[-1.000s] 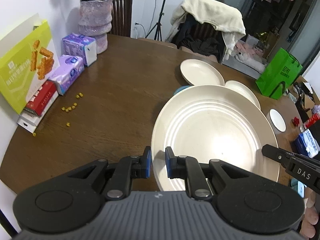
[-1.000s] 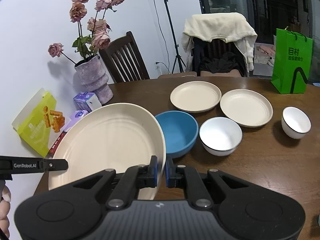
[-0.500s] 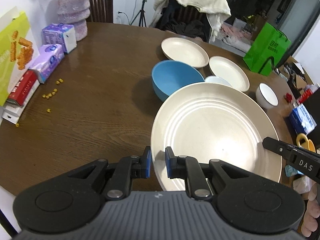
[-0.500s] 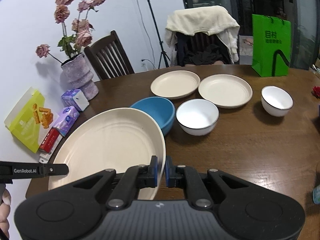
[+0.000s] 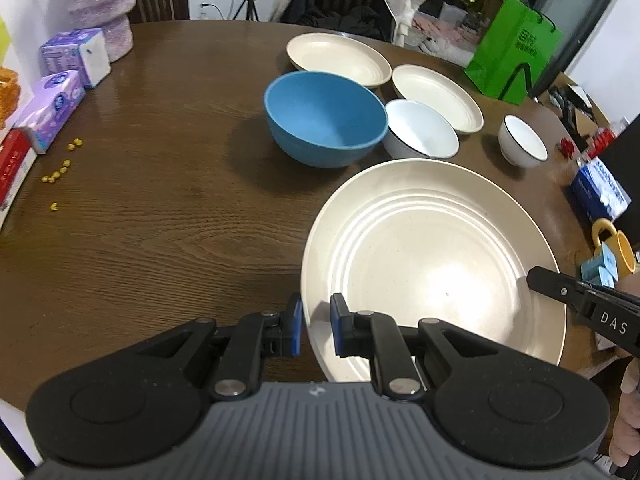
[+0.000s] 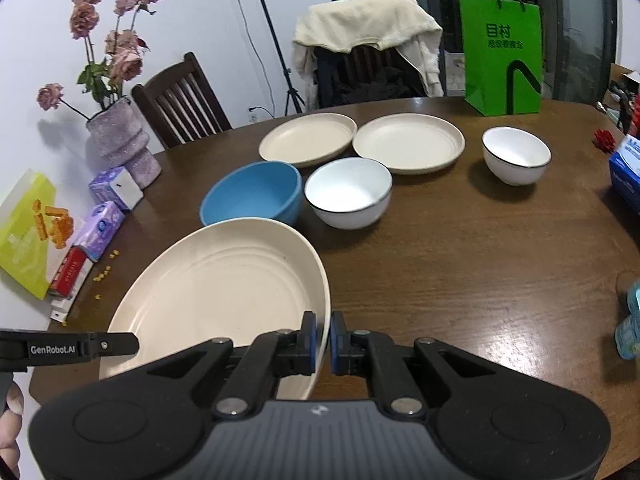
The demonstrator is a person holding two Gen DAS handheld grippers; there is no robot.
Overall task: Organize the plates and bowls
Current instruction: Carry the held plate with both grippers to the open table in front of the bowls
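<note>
While my left gripper (image 5: 316,330) and right gripper (image 6: 323,342) each pinch opposite rims of the large cream plate (image 5: 432,264), I hold it near the table's (image 5: 160,220) front edge, just short of the blue bowl (image 5: 324,118) and white bowl (image 6: 348,192) at mid-table.

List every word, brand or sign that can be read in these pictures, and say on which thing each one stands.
"GenRobot.AI": on the finger of the left gripper, seen from the right wrist.
"DAS": on the finger of the right gripper, seen from the left wrist.
"目村": on the green paper bag; the smaller line under it is too blurred to read.
Purple tissue packs, yellow snack box, red box, blue box: print too small to read.
</note>
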